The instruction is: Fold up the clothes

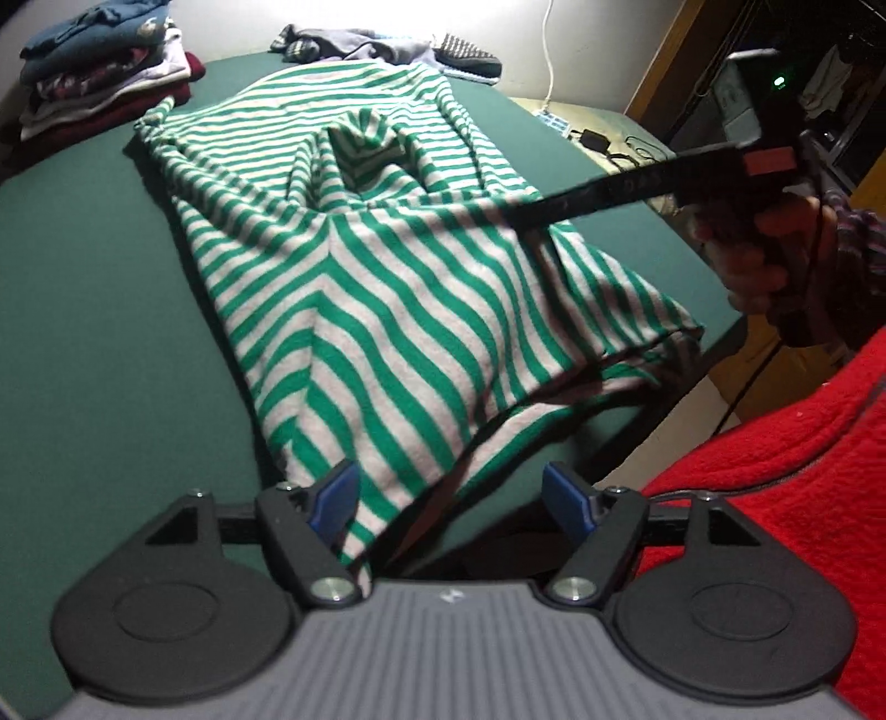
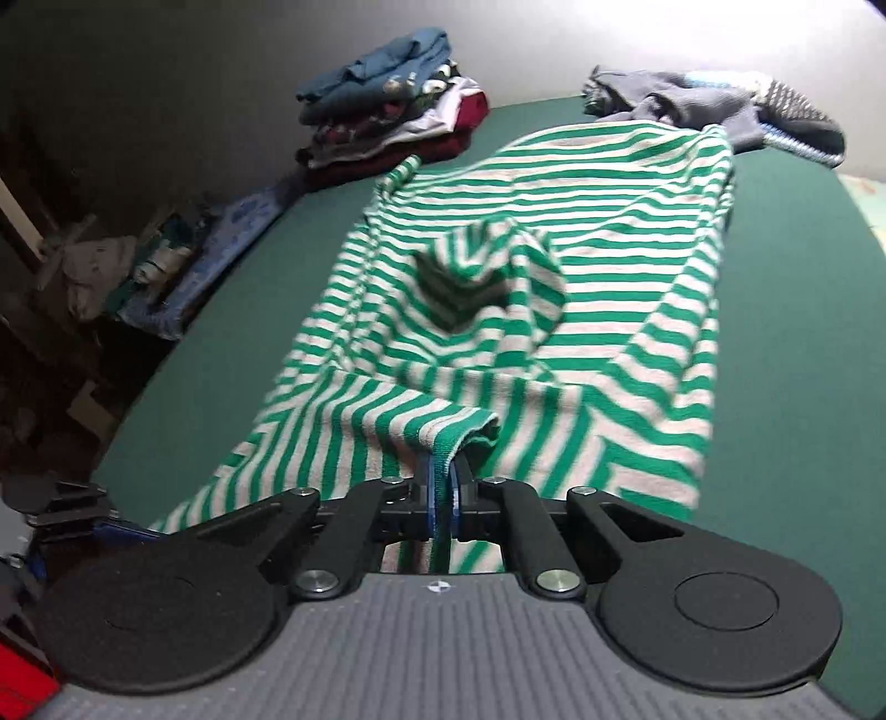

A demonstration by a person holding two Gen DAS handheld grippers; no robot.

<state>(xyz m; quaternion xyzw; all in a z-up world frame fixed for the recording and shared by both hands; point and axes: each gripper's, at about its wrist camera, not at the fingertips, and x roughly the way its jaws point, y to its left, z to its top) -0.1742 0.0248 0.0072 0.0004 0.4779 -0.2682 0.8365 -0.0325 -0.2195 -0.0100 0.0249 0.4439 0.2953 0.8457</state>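
A green-and-white striped shirt (image 1: 387, 288) lies rumpled on the green table (image 1: 83, 277), with a bunched cuff (image 1: 362, 147) on top near its middle. My left gripper (image 1: 451, 498) stands open over the shirt's near corner, and the fabric touches its left blue pad (image 1: 335, 501). My right gripper (image 2: 443, 493) is shut on a folded striped edge of the shirt (image 2: 498, 266) and holds it slightly raised. In the left wrist view the right gripper (image 1: 520, 216) reaches in from the right, held by a hand (image 1: 769, 260).
A stack of folded clothes (image 1: 105, 72) (image 2: 387, 116) sits at the table's far left corner. Loose grey and striped garments (image 1: 387, 50) (image 2: 720, 105) lie at the far edge. A red fleece torso (image 1: 775, 498) is close on the right. Clutter (image 2: 138, 266) lies beyond the table's left edge.
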